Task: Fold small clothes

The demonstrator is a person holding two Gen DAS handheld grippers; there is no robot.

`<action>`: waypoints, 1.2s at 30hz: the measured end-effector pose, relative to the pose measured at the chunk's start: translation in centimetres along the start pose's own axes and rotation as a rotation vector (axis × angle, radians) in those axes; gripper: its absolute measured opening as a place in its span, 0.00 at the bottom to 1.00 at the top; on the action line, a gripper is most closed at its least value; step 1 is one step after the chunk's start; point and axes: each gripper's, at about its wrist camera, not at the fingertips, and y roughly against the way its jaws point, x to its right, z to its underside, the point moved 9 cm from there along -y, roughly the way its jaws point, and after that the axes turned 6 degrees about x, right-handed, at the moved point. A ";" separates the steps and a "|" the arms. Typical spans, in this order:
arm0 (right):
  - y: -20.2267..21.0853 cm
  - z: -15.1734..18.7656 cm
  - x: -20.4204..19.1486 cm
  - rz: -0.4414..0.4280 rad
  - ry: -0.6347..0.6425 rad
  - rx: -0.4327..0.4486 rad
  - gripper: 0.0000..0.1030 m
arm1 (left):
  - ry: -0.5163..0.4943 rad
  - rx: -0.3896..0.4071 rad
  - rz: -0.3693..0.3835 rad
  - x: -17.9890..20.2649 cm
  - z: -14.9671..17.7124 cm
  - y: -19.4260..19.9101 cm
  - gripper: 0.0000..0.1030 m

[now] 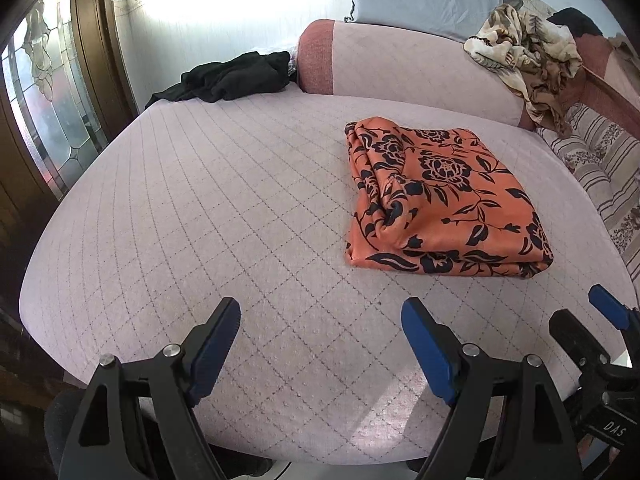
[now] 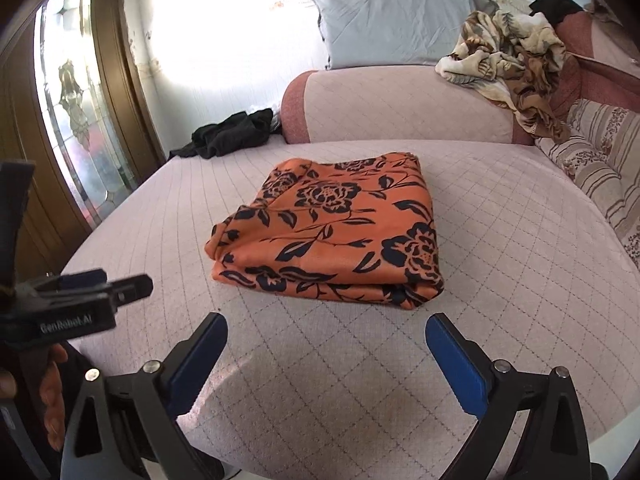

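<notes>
A folded orange cloth (image 2: 332, 236) printed with black flowers lies flat on a quilted pink cushion (image 1: 200, 208), ahead of two hand-held grippers that hang over the cushion's near edge. Both tools stand wide open and hold nothing: the left gripper (image 1: 320, 320) frames only bare quilting between its blue pads, and the right gripper (image 2: 326, 334) does the same, with the cloth's near hem just beyond its tips. In the right wrist view the bundle sits almost straight ahead and slightly above the jaws; in the left wrist view it lies off to the right and further on, so the right gripper looks the nearer of the two. The cloth forms a rough rectangle, its long axis running away from the tools towards the pink bolster (image 2: 400, 108) at the back, with stacked layers showing along the near edge and a bunched, rounded fold along its left side. The top face is smooth, with a few soft creases near the far left corner. Judging by its shape, this piece looks close to finished, and any further move would mean reaching forward. A black garment (image 1: 232, 76) lies crumpled at the far left of the cushion, well apart, and a beige patterned cloth (image 2: 508, 64) is heaped on the bolster's right end.
</notes>
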 end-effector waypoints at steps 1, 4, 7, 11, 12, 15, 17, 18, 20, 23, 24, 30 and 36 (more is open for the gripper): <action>0.1 -0.1 0.4 0.007 -0.010 0.007 0.98 | 0.001 0.001 -0.004 0.1 0.1 0.0 0.81; 0.5 -0.5 2.2 0.035 -0.057 0.032 0.98 | -0.008 0.009 -0.022 0.6 0.4 0.0 0.81; 1.1 -1.0 3.9 0.067 -0.102 0.061 0.98 | -0.025 0.024 -0.034 1.2 0.3 0.3 0.81; 1.5 -1.2 4.8 0.089 -0.122 0.073 0.98 | -0.035 0.048 -0.038 1.9 0.1 0.9 0.81; 1.6 -1.2 4.8 0.091 -0.119 0.075 0.98 | -0.038 0.055 -0.041 2.0 0.0 1.1 0.81; 1.8 -1.2 4.4 0.087 -0.098 0.083 0.98 | -0.049 0.071 -0.060 2.1 -0.2 1.5 0.81; 1.8 -1.2 4.1 0.081 -0.093 0.085 0.98 | -0.050 0.074 -0.066 2.1 -0.3 1.8 0.81; 1.8 -1.1 4.1 0.080 -0.091 0.085 0.98 | -0.049 0.077 -0.066 2.0 -0.3 1.9 0.81; 1.7 -1.0 3.9 0.082 -0.086 0.082 0.98 | -0.036 0.087 -0.070 1.9 -0.5 2.1 0.81; 1.7 -0.9 3.6 0.083 -0.075 0.081 0.98 | -0.013 0.079 -0.044 1.9 -0.6 2.2 0.81; 1.7 -0.9 3.5 0.083 -0.069 0.081 0.98 | -0.007 0.079 -0.039 1.9 -0.6 2.2 0.81; 1.7 -0.7 2.8 0.076 -0.055 0.079 0.98 | -0.015 0.102 -0.020 2.6 -1.1 2.5 0.91; 1.4 -0.7 2.9 0.079 -0.054 0.077 0.98 | -0.016 0.117 0.018 3.6 -1.7 2.4 0.95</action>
